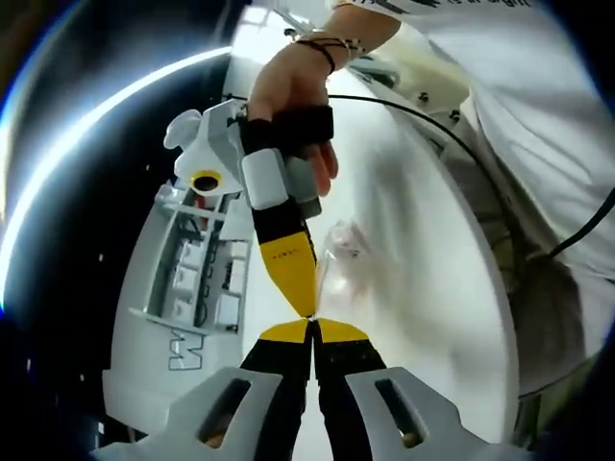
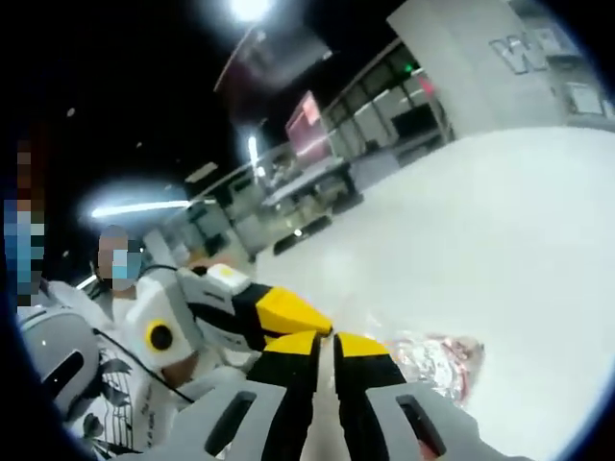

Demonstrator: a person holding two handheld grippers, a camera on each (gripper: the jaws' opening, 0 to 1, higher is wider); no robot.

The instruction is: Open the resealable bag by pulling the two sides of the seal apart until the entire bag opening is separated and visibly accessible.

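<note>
In the left gripper view, the left gripper [image 1: 312, 331] had its yellow-tipped jaws pressed together, meeting the tip of the right gripper [image 1: 306, 305], which came down from above in a person's hand [image 1: 293, 106]. The clear bag [image 1: 341, 264] hung just beside the two tips, over the white surface [image 1: 423, 269]; whether either gripper pinched its edge was too blurred to tell. In the right gripper view, the right gripper [image 2: 332, 344] showed its jaws nearly closed, a thin gap between them. The bag [image 2: 432, 360] lay crumpled just to their right, and the left gripper [image 2: 279, 312] sat close on the left.
</note>
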